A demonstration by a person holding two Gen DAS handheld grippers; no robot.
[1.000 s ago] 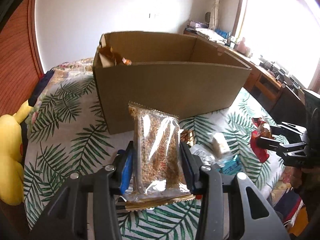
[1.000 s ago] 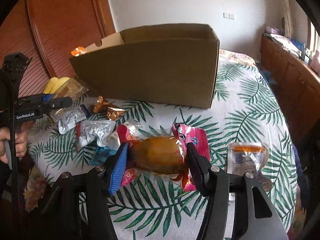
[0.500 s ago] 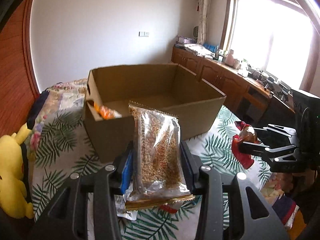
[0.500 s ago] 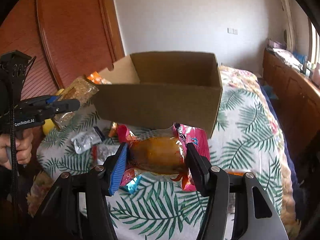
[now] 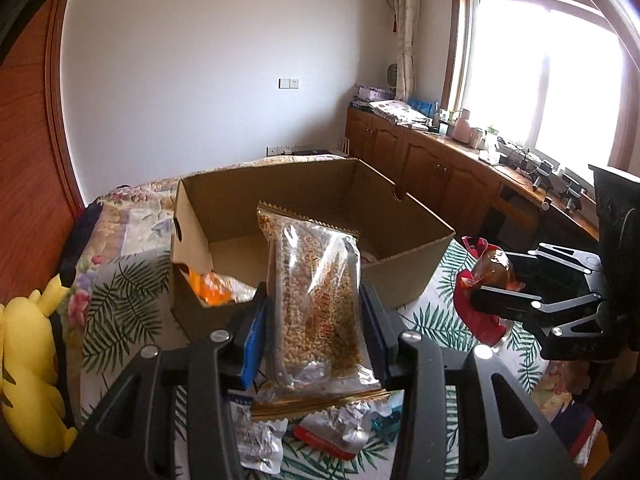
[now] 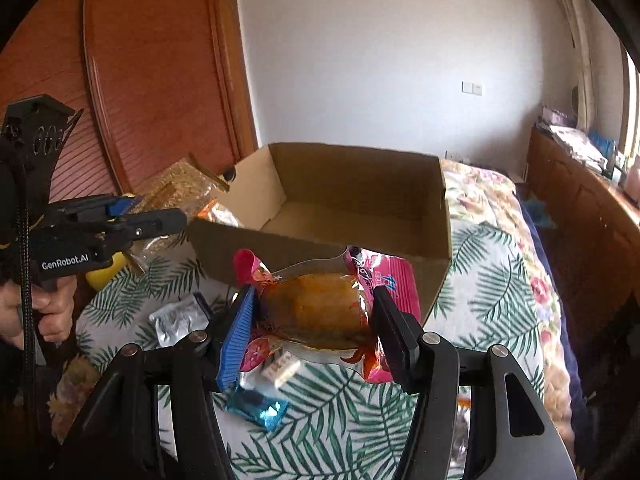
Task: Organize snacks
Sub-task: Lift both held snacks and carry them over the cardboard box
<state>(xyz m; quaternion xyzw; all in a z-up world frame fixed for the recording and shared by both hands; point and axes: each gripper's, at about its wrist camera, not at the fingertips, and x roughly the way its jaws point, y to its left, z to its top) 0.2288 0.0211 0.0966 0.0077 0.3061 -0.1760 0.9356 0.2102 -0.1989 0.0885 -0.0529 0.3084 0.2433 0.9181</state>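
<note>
My left gripper [image 5: 314, 312] is shut on a clear packet of puffed grain bars [image 5: 316, 304], held upright above the near left corner of the open cardboard box [image 5: 408, 276]. My right gripper [image 6: 314, 320] is shut on a pink packet with a brown pastry [image 6: 320, 312], held just in front of the box [image 6: 224, 240]. Each gripper shows in the other's view: the right one [image 5: 496, 292] with its packet, the left one [image 6: 160, 220] with its grain packet [image 6: 180, 192]. An orange packet [image 5: 212, 288] lies in the box's left corner.
Several loose packets lie on the palm-print bedspread [image 6: 488, 280]: silver ones [image 5: 256, 440] [image 6: 180, 320], a red-edged one [image 5: 336, 436], a blue one [image 6: 256, 404]. A yellow plush toy [image 5: 28, 360] sits at the left. Wooden cabinets [image 5: 440, 176] run along the right.
Both grippers have risen with their packets, so I now look down into the box. The left gripper has moved closer to the box's near left corner.
</note>
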